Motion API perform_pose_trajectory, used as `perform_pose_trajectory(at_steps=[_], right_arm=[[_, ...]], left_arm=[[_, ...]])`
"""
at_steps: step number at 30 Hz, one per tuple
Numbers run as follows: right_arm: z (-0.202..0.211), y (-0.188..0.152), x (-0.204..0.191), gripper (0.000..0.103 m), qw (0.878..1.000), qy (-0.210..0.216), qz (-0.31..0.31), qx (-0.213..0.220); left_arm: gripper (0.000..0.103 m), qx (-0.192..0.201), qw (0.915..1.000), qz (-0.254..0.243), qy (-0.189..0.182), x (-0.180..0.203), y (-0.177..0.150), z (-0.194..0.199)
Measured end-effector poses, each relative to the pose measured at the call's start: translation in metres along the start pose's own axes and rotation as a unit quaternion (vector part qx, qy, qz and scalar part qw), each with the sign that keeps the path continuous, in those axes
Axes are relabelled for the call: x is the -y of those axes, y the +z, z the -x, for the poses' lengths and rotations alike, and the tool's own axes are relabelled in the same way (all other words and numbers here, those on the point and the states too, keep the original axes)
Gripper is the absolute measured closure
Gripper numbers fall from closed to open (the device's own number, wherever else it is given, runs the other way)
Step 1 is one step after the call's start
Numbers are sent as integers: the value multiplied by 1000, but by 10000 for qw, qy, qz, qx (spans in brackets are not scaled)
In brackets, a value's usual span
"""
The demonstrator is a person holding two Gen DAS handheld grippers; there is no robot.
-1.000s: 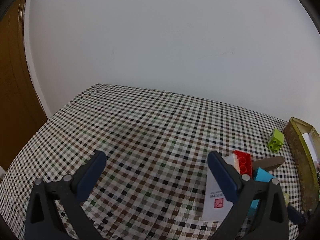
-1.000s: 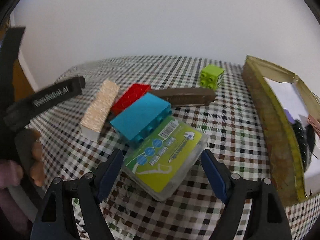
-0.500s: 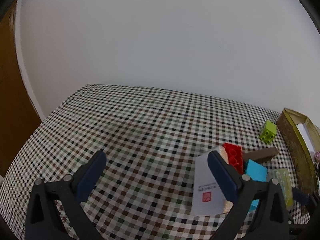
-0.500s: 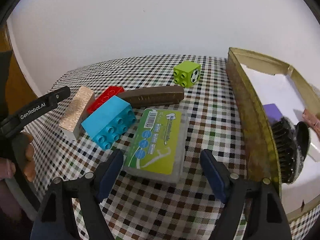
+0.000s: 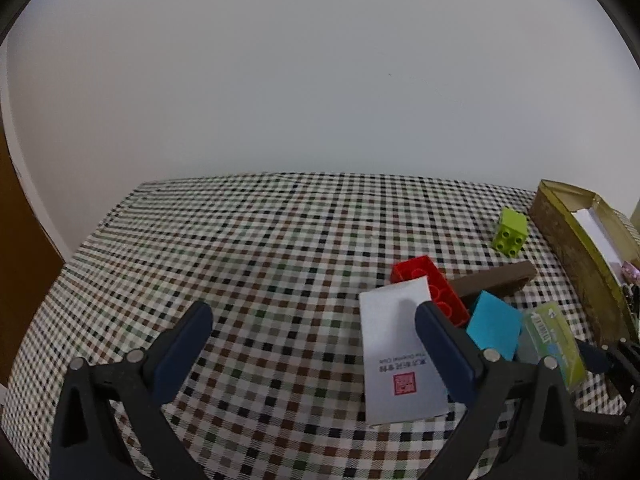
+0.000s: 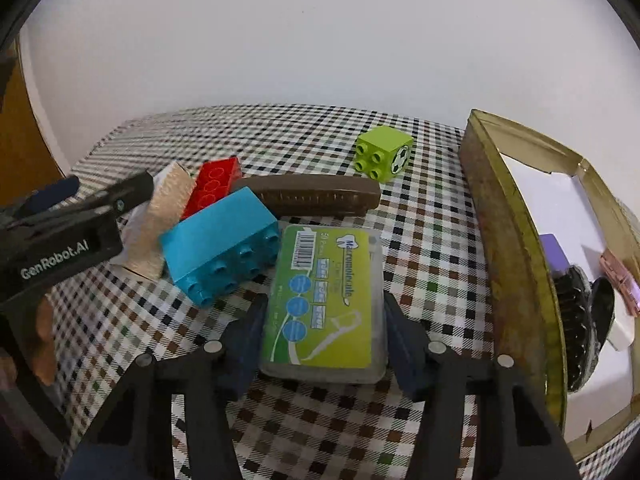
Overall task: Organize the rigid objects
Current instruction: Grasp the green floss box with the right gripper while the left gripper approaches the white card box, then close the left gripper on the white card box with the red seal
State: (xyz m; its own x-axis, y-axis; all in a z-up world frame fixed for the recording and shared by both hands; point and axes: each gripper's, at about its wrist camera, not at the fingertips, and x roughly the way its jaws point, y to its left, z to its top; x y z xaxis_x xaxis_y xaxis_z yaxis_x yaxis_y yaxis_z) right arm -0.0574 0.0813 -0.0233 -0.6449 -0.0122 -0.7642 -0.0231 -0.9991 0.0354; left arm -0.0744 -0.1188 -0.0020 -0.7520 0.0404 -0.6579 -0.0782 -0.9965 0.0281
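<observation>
My right gripper [image 6: 322, 312] is shut on the green-labelled clear plastic floss case [image 6: 326, 300], which rests on the checkered table; the case also shows in the left wrist view [image 5: 552, 340]. Beside it lie a blue brick [image 6: 222, 246], a red brick [image 6: 212, 186], a brown comb [image 6: 316, 198], a lime green cube brick [image 6: 384, 152] and a white card box [image 5: 400, 352]. My left gripper [image 5: 312, 328] is open and empty above the table, its right finger over the white box.
An open gold-rimmed box [image 6: 516, 248] at the right holds a black brush [image 6: 580, 320], a purple item and white paper. The checkered tablecloth [image 5: 240, 248] stretches left to the table edge. A white wall stands behind.
My right gripper has closed from wide open onto the floss case, which has turned lengthwise between the fingers. My left gripper has drawn back and shifted, bringing the white box closer to centre.
</observation>
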Motion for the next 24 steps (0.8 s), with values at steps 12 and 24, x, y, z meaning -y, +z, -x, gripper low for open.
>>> perform_pose_trajectory(at_steps=[12,24], right_arm=[[13,0,9,47,9980,-30,-185,598],[12,-3,9,47,9978,81,-329,570]], left_arm=[[4,-508,9983,-53,-283,12,-7,-22],[59,-881,9950,382,-264,-17,-17,-33]])
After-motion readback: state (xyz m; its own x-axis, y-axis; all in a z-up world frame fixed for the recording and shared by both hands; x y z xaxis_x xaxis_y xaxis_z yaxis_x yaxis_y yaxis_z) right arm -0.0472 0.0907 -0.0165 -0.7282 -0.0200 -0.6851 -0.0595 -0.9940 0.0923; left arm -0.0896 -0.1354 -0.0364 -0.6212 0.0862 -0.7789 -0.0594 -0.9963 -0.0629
